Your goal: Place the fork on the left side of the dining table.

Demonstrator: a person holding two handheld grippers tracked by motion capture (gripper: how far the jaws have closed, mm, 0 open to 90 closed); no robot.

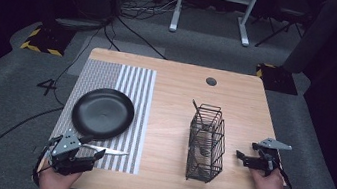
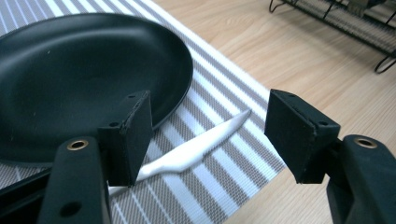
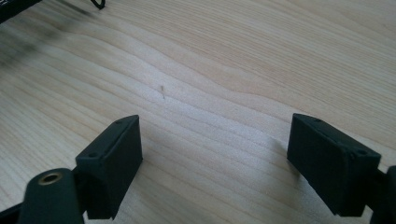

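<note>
A silver knife [image 1: 107, 151] [image 2: 196, 147] lies on the striped placemat [image 1: 130, 114] [image 2: 224, 135], just in front of a black plate [image 1: 103, 112] [image 2: 84, 74]. My left gripper [image 1: 91, 156] [image 2: 208, 137] hovers low over the knife's handle end, its jaws open wide on either side of the blade without touching it. A black wire cutlery basket [image 1: 206, 143] [image 2: 336, 18] stands right of centre with some cutlery inside. To the right of the basket, my right gripper [image 1: 242, 157] [image 3: 215, 158] rests open over bare wood.
The wooden table [image 1: 177, 91] [image 3: 210, 70] has a round cable hole [image 1: 211, 81] near its far edge. Cables and a white desk frame [image 1: 215, 5] lie on the floor beyond.
</note>
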